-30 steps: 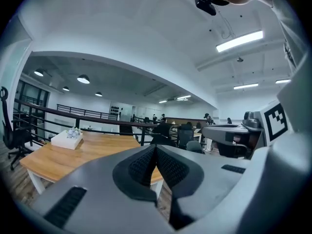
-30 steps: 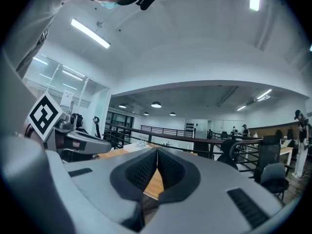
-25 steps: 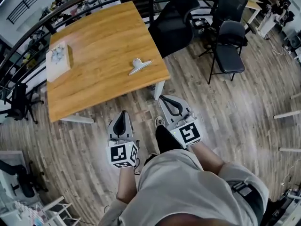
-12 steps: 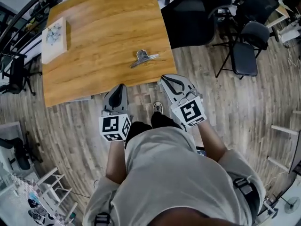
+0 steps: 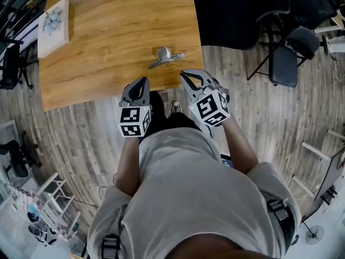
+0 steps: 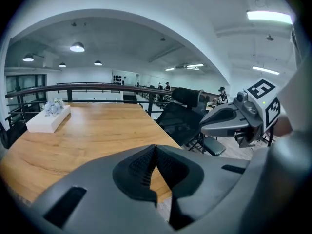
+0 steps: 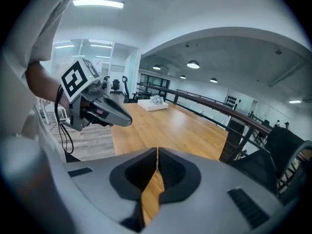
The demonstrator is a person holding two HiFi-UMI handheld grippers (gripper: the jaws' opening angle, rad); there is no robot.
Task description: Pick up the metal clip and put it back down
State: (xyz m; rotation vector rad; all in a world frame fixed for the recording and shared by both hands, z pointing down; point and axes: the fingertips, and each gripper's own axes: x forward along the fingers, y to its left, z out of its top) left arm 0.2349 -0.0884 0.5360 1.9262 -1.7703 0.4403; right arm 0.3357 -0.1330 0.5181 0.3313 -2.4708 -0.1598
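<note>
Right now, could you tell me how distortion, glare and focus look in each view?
Head view: fisheye bows the table at its edges, light is even, the clip is sharp. Left gripper view: black round vignette, the railing curves. Right gripper view: same vignette, the strip light glares, the sleeve is blurred.

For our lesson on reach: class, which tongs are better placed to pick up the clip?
Right, narrowly. The right tongs sit slightly nearer the clip at the table edge than the left tongs. Both are shut and must open first.
</note>
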